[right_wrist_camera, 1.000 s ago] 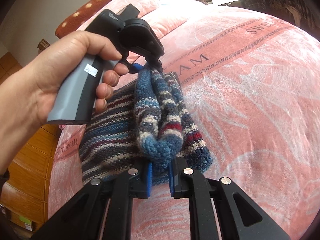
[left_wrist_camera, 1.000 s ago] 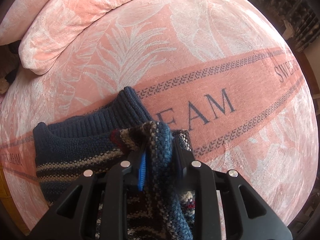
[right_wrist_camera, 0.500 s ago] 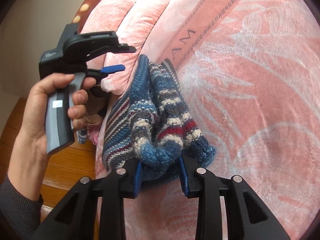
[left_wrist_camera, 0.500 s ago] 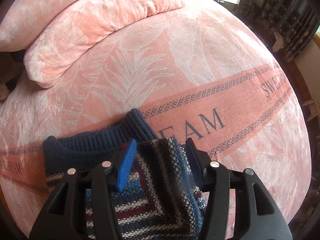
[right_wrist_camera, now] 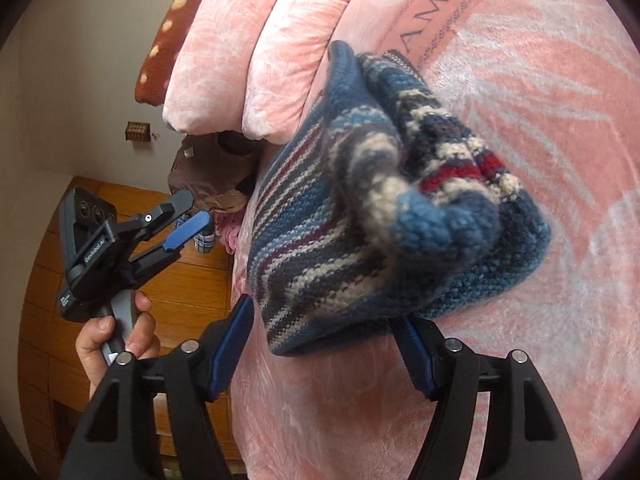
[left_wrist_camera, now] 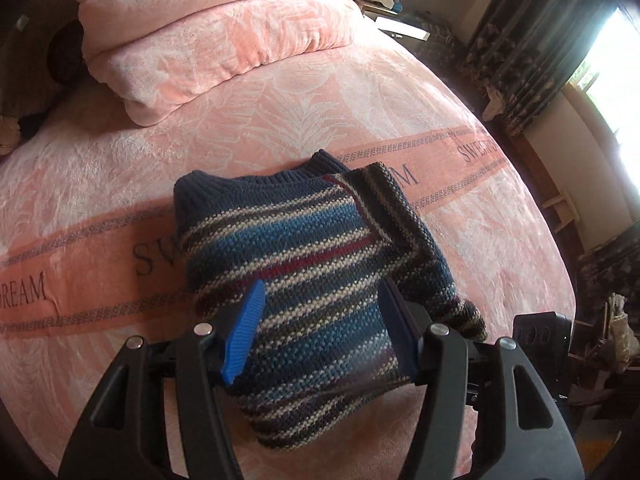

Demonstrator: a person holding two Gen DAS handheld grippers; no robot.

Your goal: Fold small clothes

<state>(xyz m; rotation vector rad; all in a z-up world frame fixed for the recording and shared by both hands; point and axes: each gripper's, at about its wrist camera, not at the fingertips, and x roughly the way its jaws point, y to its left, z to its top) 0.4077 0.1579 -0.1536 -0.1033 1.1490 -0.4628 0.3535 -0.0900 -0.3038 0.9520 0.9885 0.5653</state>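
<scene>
Left gripper [left_wrist_camera: 320, 322]: jaws apart, nothing clamped between them; the folded garment shows in the gap, but neither blue pad [left_wrist_camera: 244, 332] appears to bear on it. Right gripper [right_wrist_camera: 322, 346]: jaws likewise spread wide, standing to either side of the garment's near edge without pinching it.

The striped knit sweater [left_wrist_camera: 304, 264] lies released on the pink bedspread [left_wrist_camera: 500, 248], across the printed band, with its ribbed navy collar [left_wrist_camera: 256, 180] on the side toward the pillows [left_wrist_camera: 216, 52]. It rests as a compact folded bundle (the right-hand layers look bunched rather than flat in the right wrist view).

Step in hand, as judged: release after a fold. The left gripper is seen in the right wrist view held in a hand [right_wrist_camera: 116, 340], off the edge of the bed.

Next move calls for either a flattening pass over the raised layers or a fresh two-point grip for a further fold.
</scene>
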